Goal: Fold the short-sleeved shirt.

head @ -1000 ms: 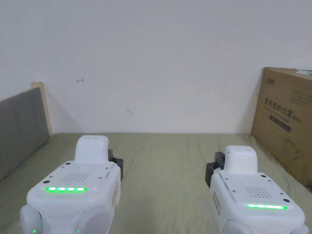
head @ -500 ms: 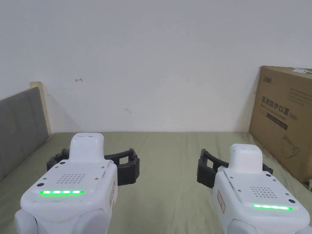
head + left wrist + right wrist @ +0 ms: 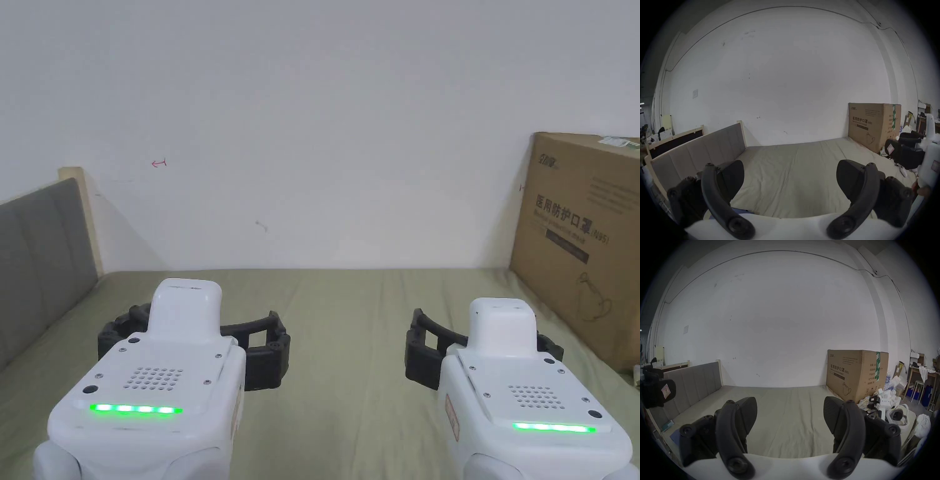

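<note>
Grippers (image 3: 194,340) over bed (image 3: 350,350) (olive sheet).

Printed Chinese characters and a mask drawing on the cardboard box (image 3: 584,244), green tape strip on its side

My two white-bodied grippers with black jaws, left (image 3: 194,334) and right (image 3: 484,347), glow green over an olive bed sheet (image 3: 350,375), beside a grey padded headboard (image 3: 37,262) and brown cardboard box (image 3: 584,250).
</note>
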### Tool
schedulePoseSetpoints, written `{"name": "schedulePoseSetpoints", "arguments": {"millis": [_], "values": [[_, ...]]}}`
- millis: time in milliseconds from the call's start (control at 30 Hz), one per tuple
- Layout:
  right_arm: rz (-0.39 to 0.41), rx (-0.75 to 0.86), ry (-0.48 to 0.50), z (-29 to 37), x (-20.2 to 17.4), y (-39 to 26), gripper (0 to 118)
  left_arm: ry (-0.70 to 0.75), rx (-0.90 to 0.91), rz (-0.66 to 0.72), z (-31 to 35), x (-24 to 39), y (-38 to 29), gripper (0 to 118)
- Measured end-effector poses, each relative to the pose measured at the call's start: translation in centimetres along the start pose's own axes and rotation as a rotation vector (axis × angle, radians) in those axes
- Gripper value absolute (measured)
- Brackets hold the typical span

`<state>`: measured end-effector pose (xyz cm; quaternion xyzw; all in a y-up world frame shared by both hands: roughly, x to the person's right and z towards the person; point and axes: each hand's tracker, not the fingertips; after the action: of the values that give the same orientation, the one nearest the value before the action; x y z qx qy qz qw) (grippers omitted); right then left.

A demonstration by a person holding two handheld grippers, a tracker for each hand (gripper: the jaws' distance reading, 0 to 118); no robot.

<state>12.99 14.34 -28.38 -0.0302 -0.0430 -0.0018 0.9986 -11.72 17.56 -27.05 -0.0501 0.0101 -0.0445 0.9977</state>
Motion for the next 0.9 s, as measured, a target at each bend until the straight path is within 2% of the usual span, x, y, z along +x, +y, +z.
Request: {"name": "schedulePoseSetpoints", "arguments": {"millis": [167,433,600,900], "values": [[0.002,-0.010,-0.002,-0.1,0.2,-0.2,90,-0.014,0.007,0.043,0.0,-0.3,-0.1,115],[-0.001,-0.012,-0.006,-0.2,0.5,-0.2,90,-0.021,-0.009,0.022,-0.4,0.2,-0.4,115],[0.007,-0.016,-0.005,-0.3,0.5,-0.4,90,0.010,0.008,-0.059,-0.3,1.1,-0.6,114],[0.013,-0.027,-0.015,-0.5,0.8,-0.7,90,0.014,-0.001,-0.032,-0.5,1.1,-0.7,114]]}}
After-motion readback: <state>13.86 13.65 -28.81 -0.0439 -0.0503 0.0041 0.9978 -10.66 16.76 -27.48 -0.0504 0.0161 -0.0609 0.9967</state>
